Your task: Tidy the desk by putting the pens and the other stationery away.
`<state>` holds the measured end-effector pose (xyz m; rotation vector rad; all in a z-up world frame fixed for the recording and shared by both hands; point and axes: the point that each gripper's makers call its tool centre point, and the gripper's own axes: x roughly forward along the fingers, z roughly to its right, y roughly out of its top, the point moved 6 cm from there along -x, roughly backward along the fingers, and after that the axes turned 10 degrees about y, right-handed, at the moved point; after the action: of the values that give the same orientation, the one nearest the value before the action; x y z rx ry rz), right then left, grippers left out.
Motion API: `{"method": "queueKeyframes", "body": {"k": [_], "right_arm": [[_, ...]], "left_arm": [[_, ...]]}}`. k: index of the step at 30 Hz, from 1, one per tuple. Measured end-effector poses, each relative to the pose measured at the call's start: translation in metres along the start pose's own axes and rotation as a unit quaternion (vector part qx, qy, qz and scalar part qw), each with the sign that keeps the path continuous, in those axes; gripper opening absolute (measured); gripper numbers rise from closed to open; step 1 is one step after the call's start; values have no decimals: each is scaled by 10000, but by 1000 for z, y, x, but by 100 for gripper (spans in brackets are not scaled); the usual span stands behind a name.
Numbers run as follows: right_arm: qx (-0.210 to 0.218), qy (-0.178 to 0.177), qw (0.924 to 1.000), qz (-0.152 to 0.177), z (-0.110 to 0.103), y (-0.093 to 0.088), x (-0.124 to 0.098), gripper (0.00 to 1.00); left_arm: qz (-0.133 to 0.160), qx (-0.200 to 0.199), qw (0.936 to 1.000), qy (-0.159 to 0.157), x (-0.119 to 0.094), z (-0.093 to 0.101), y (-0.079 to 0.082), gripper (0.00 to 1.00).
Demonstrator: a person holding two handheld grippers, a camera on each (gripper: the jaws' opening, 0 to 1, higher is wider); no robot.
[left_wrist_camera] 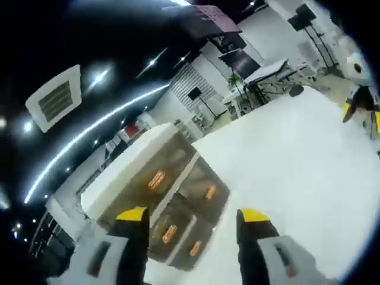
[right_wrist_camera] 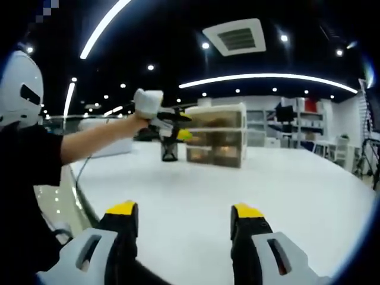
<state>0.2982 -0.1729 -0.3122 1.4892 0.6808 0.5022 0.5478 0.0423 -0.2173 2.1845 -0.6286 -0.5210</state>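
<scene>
In the left gripper view, the left hand-held gripper [left_wrist_camera: 193,221] rises from the bottom of the frame with its two yellow-tipped jaws apart and nothing between them. Just beyond the jaws, in the lower middle of the frame, sits a translucent drawer unit [left_wrist_camera: 172,196] with a white top and orange handles on its drawer fronts; the view is tilted, so the unit appears slanted. It stands on a white worktop [left_wrist_camera: 297,166] that spreads across the right half of the frame. At the far right edge, a dark and yellow object is partly cut off and cannot be made out.

In the right gripper view, a person's arm in a dark sleeve reaches in from the left edge, its gloved hand [right_wrist_camera: 147,104] held up left of centre. Just right of that hand, a dark cup-like holder [right_wrist_camera: 169,151] stands on the worktop beside the drawer unit [right_wrist_camera: 217,135] at the frame's centre. What stationery it holds is too small to tell. The right hand-held gripper [right_wrist_camera: 184,217] rises at the bottom, jaws apart and empty over the bare white worktop [right_wrist_camera: 285,184].
</scene>
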Motion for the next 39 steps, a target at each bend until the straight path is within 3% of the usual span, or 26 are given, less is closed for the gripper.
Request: {"method": "queueKeyframes", "body": {"k": [4, 9, 16, 21, 24, 28, 39], "right_arm": [[80, 65, 9999, 113, 5, 5, 3, 65], [40, 61, 9999, 114, 11, 8, 6, 66], [68, 29, 9999, 106, 19, 10, 5, 68], [5, -44, 10000, 32, 26, 14, 2, 69], [-35, -96, 9999, 5, 29, 18, 1, 70], [-79, -91, 9999, 35, 28, 25, -2, 70], [14, -204, 9997, 97, 33, 28, -31, 73]], "left_arm": [[55, -559, 9983, -147, -32, 7, -5, 66], [339, -1160, 9926, -130, -82, 14, -8, 68], [412, -1321, 9902, 160, -152, 17, -25, 68], [469, -2059, 9765, 441, -195, 22, -42, 69], [344, -2140, 9733, 760, -218, 26, -57, 70], [195, -2262, 9689, 979, -240, 32, -70, 70], [56, -2904, 9483, 1280, -290, 41, -90, 79]]}}
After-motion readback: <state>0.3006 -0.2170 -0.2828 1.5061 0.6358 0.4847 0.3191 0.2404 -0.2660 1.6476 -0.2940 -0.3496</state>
